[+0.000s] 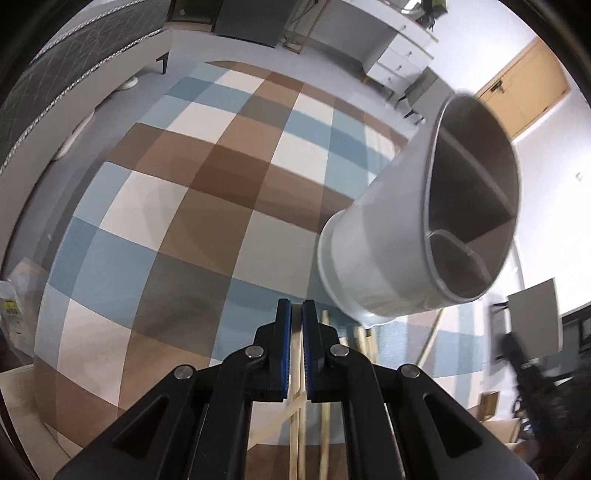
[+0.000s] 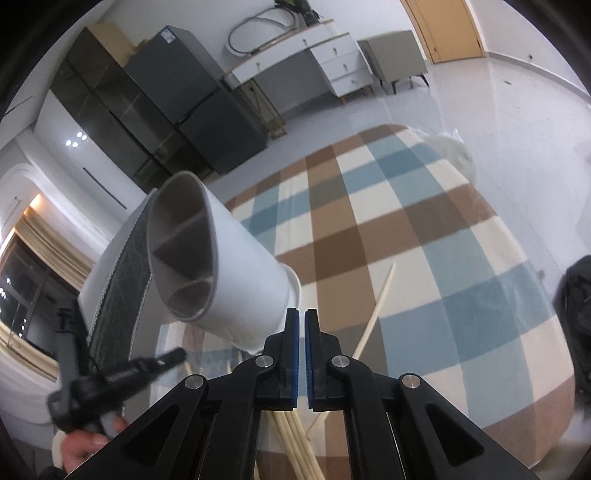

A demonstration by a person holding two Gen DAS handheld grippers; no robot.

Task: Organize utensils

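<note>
— Any writing you can make out?

— Hardly. Up and to the left of the right gripper's jaws, the dark refrigerator carries a small sticker near its top, but the print is too small to read.

— And left of the left gripper's jaws?

— A crumpled bag at the edge has a yellow patch with dark marks — blurred, illegible. Nothing else bears text.

A white divided holder stands on the checked cloth beside pale chopsticks.
</note>
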